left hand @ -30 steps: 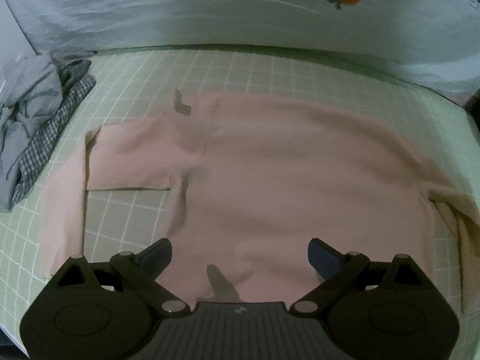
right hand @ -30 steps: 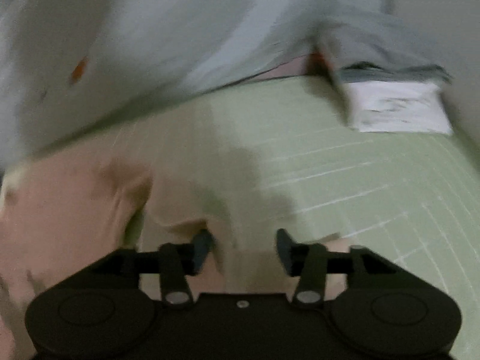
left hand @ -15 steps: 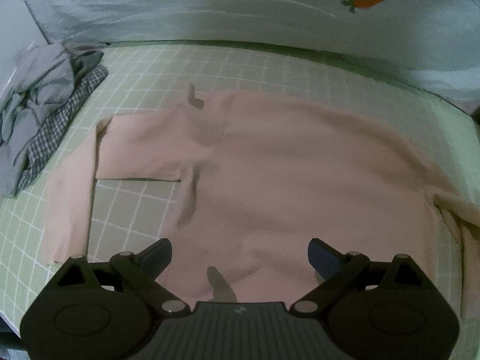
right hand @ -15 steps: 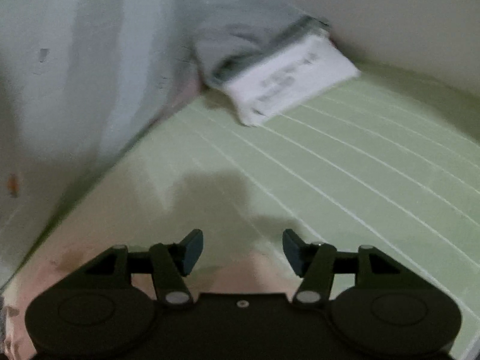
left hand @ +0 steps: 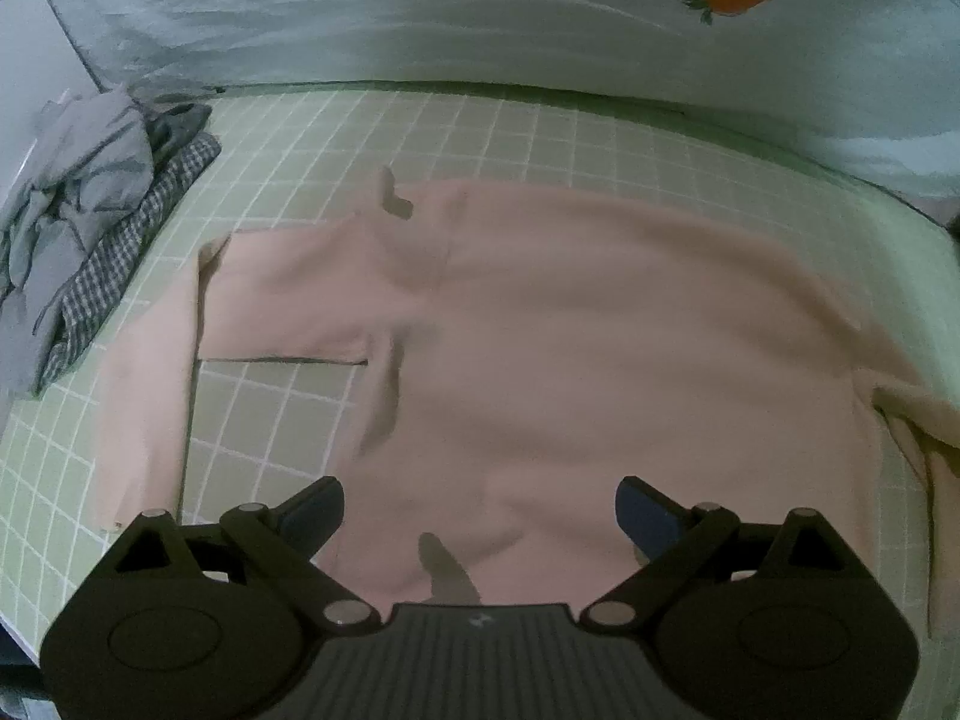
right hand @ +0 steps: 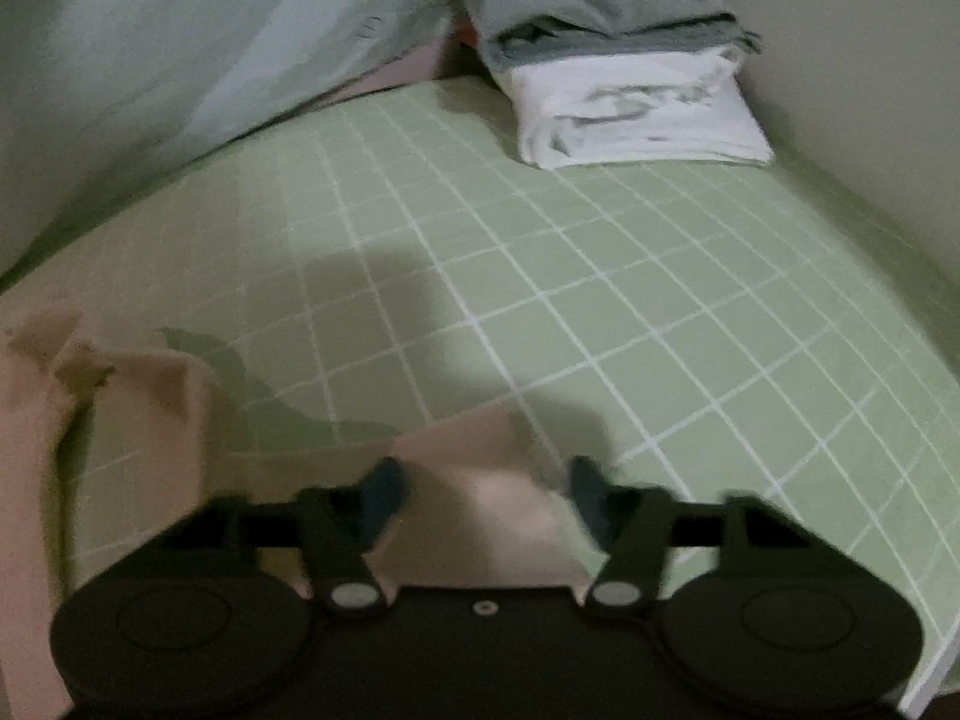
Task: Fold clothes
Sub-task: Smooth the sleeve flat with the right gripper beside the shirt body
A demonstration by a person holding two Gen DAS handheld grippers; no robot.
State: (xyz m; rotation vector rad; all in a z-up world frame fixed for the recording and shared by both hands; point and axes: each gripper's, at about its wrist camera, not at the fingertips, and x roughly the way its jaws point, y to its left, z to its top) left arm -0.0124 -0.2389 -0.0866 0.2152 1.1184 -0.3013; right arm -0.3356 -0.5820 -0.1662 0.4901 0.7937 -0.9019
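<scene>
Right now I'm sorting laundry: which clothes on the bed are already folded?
The white and grey stack by the wall; the pink sweater lies spread, the grey pile crumpled.

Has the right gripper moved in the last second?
Yes. The right gripper swung right and away from the pink sweater; the folded white shirt now sits ahead.

Pale pink sweater (left hand: 600,330) on a light green sheet (left hand: 510,138) gridded with white lines. At its left edge, crumpled grey clothes (left hand: 78,180) over black-and-white check. Far corner: folded white and grey stack (right hand: 636,102). Orange carrot print (left hand: 735,0) on the pale blue-grey cover.
</scene>
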